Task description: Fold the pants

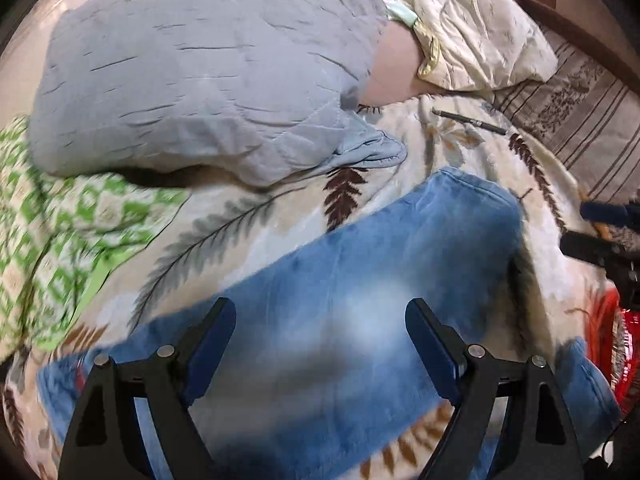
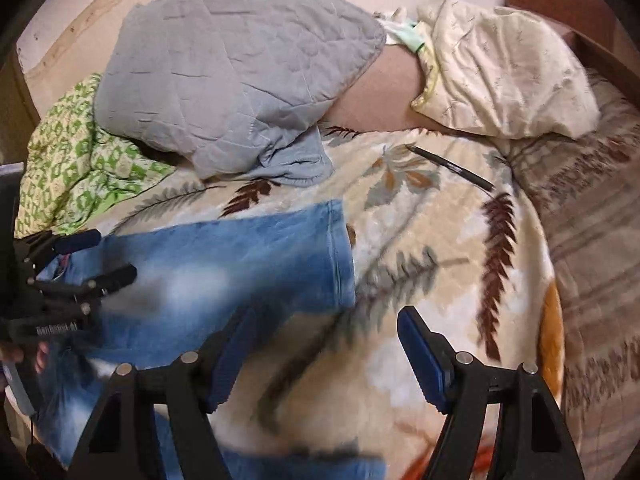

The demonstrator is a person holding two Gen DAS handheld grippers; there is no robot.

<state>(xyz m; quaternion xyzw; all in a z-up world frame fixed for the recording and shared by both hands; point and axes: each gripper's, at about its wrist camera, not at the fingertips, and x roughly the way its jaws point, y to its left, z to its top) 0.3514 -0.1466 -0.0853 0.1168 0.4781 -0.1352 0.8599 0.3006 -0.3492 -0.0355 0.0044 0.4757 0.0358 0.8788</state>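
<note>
Faded blue jeans (image 1: 360,280) lie flat on a leaf-patterned blanket (image 1: 240,224). In the left wrist view my left gripper (image 1: 320,316) is open, its fingers spread just above the denim, holding nothing. In the right wrist view the jeans (image 2: 224,272) lie left of centre with a straight edge on their right side. My right gripper (image 2: 324,324) is open and empty, its left finger over the jeans' edge, its right finger over the blanket (image 2: 440,264). The left gripper (image 2: 96,256) shows at the far left there, open over the jeans.
A grey quilted pillow (image 1: 200,72) and a green patterned cloth (image 1: 60,220) lie behind the jeans. A cream pillow (image 2: 500,68) sits at the back right. A dark pen (image 2: 452,168) lies on the blanket. A red item (image 1: 616,332) is at the right edge.
</note>
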